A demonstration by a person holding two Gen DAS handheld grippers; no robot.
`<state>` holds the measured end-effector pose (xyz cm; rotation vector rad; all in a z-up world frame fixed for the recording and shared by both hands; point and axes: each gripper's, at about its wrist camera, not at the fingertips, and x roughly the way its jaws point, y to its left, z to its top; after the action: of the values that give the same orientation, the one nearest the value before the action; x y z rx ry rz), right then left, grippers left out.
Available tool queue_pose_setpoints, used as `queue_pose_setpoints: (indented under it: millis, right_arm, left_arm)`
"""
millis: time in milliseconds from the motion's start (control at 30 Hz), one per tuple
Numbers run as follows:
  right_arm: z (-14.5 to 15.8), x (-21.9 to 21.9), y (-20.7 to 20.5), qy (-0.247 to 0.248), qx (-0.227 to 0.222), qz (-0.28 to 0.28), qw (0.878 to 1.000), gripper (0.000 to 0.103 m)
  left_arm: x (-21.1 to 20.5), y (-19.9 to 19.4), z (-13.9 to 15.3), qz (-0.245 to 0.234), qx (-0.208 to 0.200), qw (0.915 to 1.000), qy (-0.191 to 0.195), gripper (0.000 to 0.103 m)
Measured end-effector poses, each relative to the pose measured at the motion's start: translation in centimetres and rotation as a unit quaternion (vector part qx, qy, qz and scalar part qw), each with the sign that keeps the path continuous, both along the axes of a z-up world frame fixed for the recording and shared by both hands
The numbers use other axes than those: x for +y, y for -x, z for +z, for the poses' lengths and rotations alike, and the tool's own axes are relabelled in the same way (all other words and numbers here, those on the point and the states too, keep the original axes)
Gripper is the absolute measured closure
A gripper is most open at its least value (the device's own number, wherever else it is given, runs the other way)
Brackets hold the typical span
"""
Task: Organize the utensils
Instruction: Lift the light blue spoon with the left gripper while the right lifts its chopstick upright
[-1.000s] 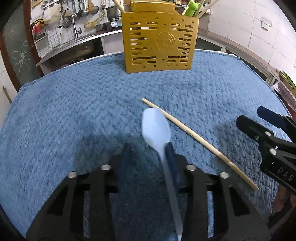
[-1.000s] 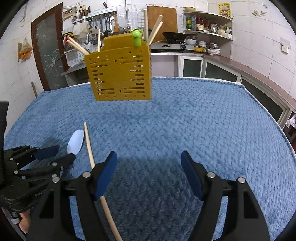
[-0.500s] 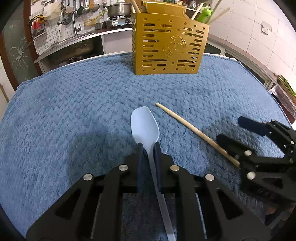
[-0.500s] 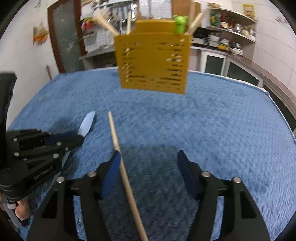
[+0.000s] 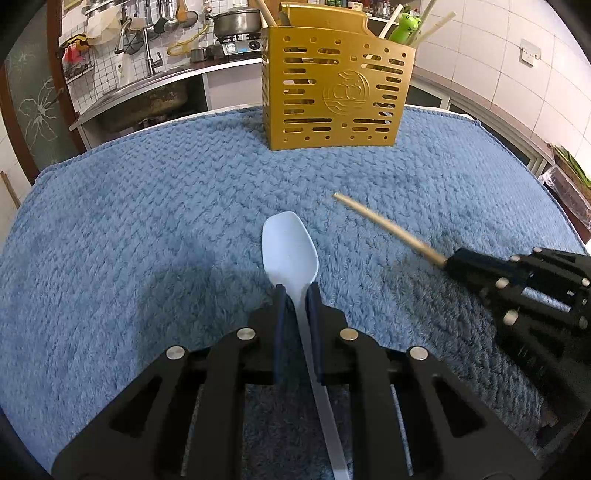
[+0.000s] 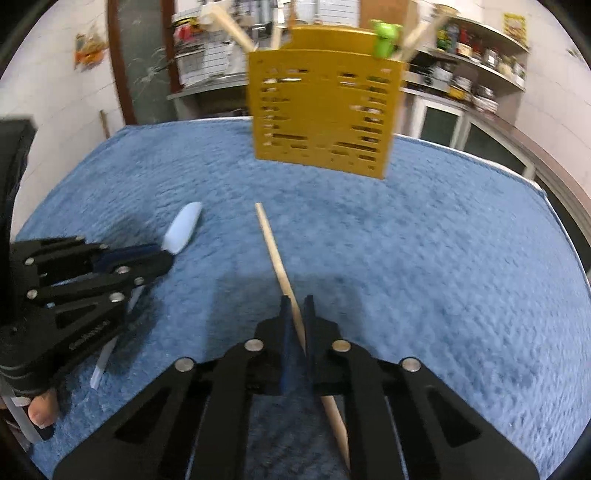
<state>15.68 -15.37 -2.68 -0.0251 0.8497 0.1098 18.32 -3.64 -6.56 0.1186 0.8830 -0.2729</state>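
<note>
No legible text or labels anywhere

Pale-blue spoon, wooden chopstick flat before gold caddy.

Blue textured towel covers the worktop. Behind it: sink counter with tap, steel pot on stove, shelves of jars.

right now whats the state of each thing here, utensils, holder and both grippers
left gripper: jaws shut on the spoon's handle
right gripper: jaws just closed on the chopstick
light blue spoon: gripped by its handle, bowl pointing toward the holder
wooden chopstick: gripped partway along, tip pointing toward the holder
yellow utensil holder: upright on the towel, already holding several utensils
blue towel: spread flat
</note>
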Motion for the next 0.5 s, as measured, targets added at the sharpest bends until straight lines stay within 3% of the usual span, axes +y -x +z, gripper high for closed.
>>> queue_pose_setpoints:
  millis: [133, 233, 500]
  right_arm:
    - [-0.2, -1.3, -0.5, -0.037, 0.007, 0.006, 0.999, 0.096]
    - [-0.5, -0.8, -1.3, -0.032, 0.013, 0.017, 0.999, 0.092]
    - [-0.4, 0.2, -3.8, -0.009, 0.032, 0.051, 0.998, 0.091]
  left_arm:
    - [-0.2, -0.1, 0.0, 0.001, 0.001, 1.0, -0.003, 0.091]
    - [-0.4, -0.3, -0.1, 0.001, 0.001, 1.0, -0.008, 0.091]
    - [-1.0, -0.9, -0.1, 0.001, -0.001, 0.9999, -0.017, 0.091]
